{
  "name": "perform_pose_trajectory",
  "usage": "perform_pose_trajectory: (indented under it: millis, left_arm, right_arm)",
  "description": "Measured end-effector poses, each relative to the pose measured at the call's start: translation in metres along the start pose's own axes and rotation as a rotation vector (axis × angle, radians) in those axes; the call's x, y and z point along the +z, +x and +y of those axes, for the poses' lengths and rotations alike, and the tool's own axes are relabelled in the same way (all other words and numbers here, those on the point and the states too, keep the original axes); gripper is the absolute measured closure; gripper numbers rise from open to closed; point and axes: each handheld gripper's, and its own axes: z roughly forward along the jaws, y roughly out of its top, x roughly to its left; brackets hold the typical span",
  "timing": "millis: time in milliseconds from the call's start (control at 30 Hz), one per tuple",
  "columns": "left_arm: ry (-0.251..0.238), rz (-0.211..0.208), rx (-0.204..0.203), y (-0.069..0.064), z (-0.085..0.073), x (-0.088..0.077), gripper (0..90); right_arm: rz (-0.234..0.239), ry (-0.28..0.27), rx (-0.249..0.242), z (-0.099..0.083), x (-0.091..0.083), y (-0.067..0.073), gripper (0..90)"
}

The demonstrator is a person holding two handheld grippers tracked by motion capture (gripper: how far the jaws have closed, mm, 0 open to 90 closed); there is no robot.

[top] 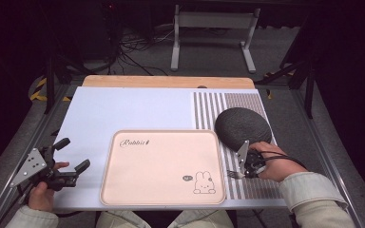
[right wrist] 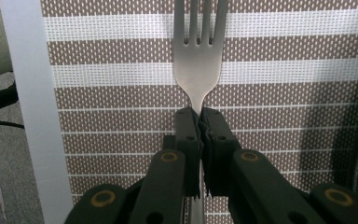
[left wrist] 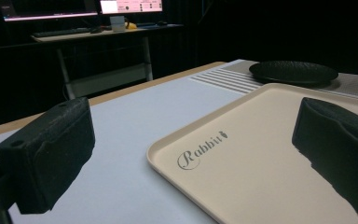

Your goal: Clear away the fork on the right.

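Note:
A metal fork (right wrist: 199, 65) lies over the brown-and-white striped placemat (right wrist: 284, 93), tines pointing away, with my right gripper (right wrist: 200, 116) shut on its neck just below the tines. From above, the fork (top: 234, 175) and the right gripper (top: 244, 172) sit on the placemat (top: 209, 109) between the tray and a dark plate. My left gripper (top: 72, 154) rests at the table's left edge, open, nothing between its pads (left wrist: 46, 154). It faces the beige tray (left wrist: 261, 154).
The beige tray (top: 161, 166) with a rabbit drawing lies at the front centre on a white mat (top: 123, 109). A dark round plate (top: 242, 124) sits on the placemat behind the right hand. A desk with monitors (left wrist: 121, 7) stands beyond the table.

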Motion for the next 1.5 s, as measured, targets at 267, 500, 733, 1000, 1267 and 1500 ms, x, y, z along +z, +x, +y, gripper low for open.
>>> perform_pose_trajectory:
  millis: [267, 500, 733, 1000, 1267, 1500]
  left_arm:
    - [-0.001, 0.002, -0.004, 0.000, 0.000, 0.000, 0.0]
    - [-0.004, 0.000, -0.008, 0.000, 0.000, 0.000, 0.0]
    - [-0.001, 0.001, -0.005, 0.000, 0.000, 0.000, 0.0]
    - [-0.002, 0.003, -0.005, 0.000, 0.000, 0.000, 0.0]
    - [-0.003, 0.003, -0.005, 0.000, 0.000, 0.000, 0.0]
    - [-0.001, 0.001, -0.002, 0.000, 0.000, 0.000, 0.0]
  right_arm:
    - [-0.014, -0.022, 0.016, -0.001, -0.006, 0.000, 87.0]
    - [-0.040, -0.071, 0.048, -0.004, -0.021, 0.002, 87.5]
    - [-0.072, -0.139, 0.060, -0.005, -0.035, 0.005, 87.5]
    - [-0.108, -0.231, 0.075, -0.005, -0.051, 0.008, 87.5]
    - [-0.144, -0.333, 0.098, -0.007, -0.066, 0.012, 87.5]
    - [-0.183, -0.405, 0.111, -0.009, -0.077, 0.016, 87.5]
